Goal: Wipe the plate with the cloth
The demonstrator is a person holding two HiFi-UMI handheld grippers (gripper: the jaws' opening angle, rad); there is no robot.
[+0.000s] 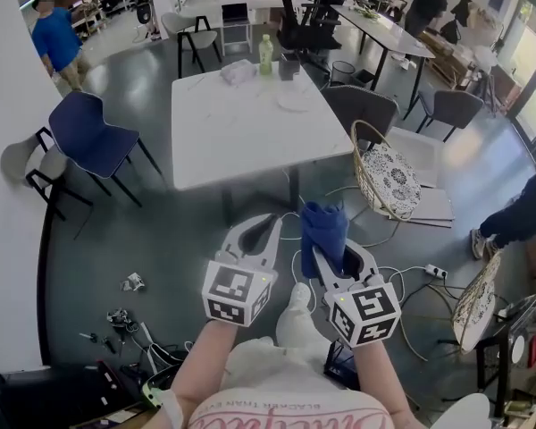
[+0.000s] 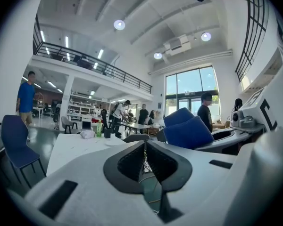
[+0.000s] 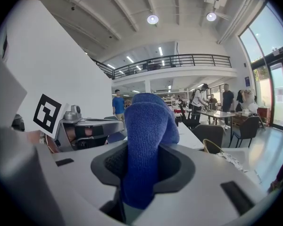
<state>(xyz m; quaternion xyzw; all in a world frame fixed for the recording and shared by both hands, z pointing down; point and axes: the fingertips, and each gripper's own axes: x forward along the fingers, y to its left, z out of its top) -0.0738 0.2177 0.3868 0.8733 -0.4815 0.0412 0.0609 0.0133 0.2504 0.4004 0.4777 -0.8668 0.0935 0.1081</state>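
The white plate point(image 1: 297, 103) lies on the white table point(image 1: 241, 141) ahead, past both grippers. In the left gripper view the plate point(image 2: 113, 142) is a small disc on the tabletop, beyond the jaws. My right gripper point(image 1: 332, 256) is shut on a folded blue cloth point(image 1: 324, 226), which sticks up out of the jaws point(image 3: 144, 145). My left gripper point(image 1: 272, 222) is held beside it, shut with nothing between its pads point(image 2: 145, 147). Both grippers hang over the grey floor, short of the table's near edge.
On the table's far part stand a green bottle point(image 1: 265, 54), a dark cup point(image 1: 288, 68) and a crumpled white bundle point(image 1: 238, 71). A blue chair point(image 1: 94, 132) stands left, grey chairs point(image 1: 362, 107) and a wicker chair point(image 1: 386, 179) right. Cables and a power strip point(image 1: 436, 272) lie on the floor. People stand further back.
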